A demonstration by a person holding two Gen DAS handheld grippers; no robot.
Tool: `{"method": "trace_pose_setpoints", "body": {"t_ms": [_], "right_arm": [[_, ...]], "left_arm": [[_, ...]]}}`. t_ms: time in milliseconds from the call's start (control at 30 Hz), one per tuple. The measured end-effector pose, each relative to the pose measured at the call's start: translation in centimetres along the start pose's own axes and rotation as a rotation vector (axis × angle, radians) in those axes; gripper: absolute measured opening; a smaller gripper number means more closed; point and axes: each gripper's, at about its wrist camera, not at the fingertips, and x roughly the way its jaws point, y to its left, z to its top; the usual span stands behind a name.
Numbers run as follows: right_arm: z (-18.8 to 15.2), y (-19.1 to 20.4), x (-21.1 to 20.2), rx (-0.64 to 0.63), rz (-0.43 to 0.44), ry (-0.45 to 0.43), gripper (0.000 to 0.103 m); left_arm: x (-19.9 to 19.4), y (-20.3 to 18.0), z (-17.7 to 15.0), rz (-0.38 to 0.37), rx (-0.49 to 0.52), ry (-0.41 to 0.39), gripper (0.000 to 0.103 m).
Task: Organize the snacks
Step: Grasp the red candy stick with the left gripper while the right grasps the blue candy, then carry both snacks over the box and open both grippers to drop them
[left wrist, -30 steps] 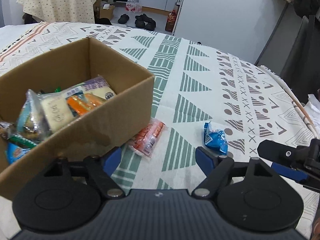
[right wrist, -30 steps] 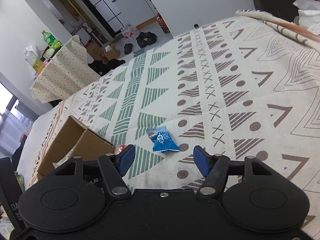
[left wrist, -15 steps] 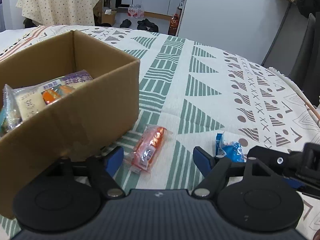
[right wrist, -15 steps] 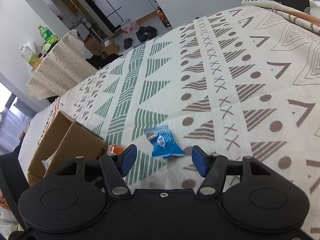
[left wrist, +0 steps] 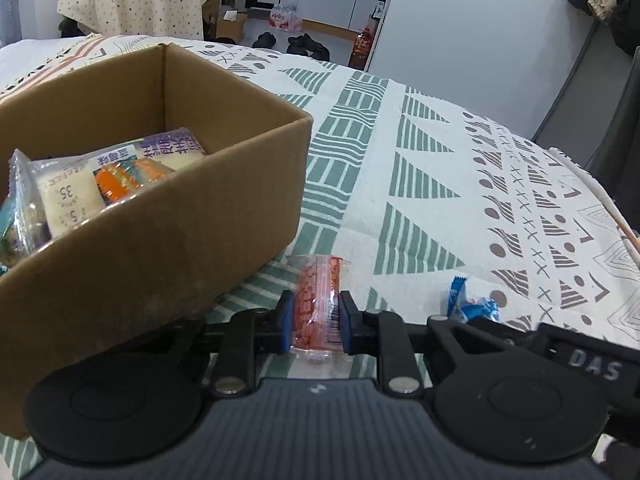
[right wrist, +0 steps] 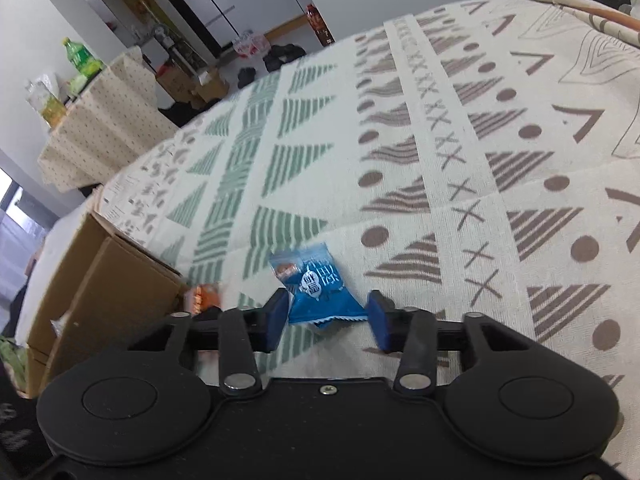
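Presently, patterned surface [left wrist: 420,128] carries a cardboard box [left wrist: 168,240] of snacks. Left gripper [left wrist: 314,322], jaws just closed, clamps the orange packet [left wrist: 318,304] beside the box. Right gripper [right wrist: 328,316], jaws narrowing, straddles the blue packet [right wrist: 316,288], pads at its edges.

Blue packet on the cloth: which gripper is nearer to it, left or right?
Right. The right gripper straddles the blue packet, jaws just closing. The left gripper is beside it, shut on the orange packet.
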Motion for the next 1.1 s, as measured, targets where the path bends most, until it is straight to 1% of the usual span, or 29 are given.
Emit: {"method": "trace_pose_setpoints", "body": {"t_ms": [133, 233, 267, 300, 533, 767, 933, 1100], "right_arm": [[-0.1, 0.5, -0.5, -0.020, 0.000, -0.001, 0.040], [-0.1, 1.1, -1.4, -0.033, 0.027, -0.014, 0.040], [0.0, 1.3, -1.6, -0.038, 0.032, -0.017, 0.008], [0.0, 1.4, -1.7, -0.038, 0.034, -0.009, 0.010], [-0.1, 1.8, -2.7, -0.043, 0.032, -0.014, 0.009], [0.6, 2.6, -4.8, -0.035, 0.064, -0.083, 0.008], [0.8, 4.4, -6.2, -0.056, 0.102, -0.128, 0.008], [0.8, 6.2, -6.9, -0.087, 0.118, -0.160, 0.008]], "left_arm": [[-1.1, -0.3, -0.1, -0.020, 0.008, 0.007, 0.021], [-2.3, -0.5, -0.2, -0.038, 0.014, 0.001, 0.021], [-2.7, -0.6, -0.2, -0.042, 0.017, -0.004, 0.021], [-3.1, -0.6, -0.1, -0.044, 0.019, -0.008, 0.021], [-5.3, -0.2, 0.2, -0.047, 0.011, -0.025, 0.021], [-8.4, 0.2, 1.4, -0.067, 0.019, -0.067, 0.021], [-10.7, 1.1, 2.8, -0.078, 0.022, -0.114, 0.021], [-12.1, 2.7, 4.0, -0.068, 0.008, -0.141, 0.021]]}}
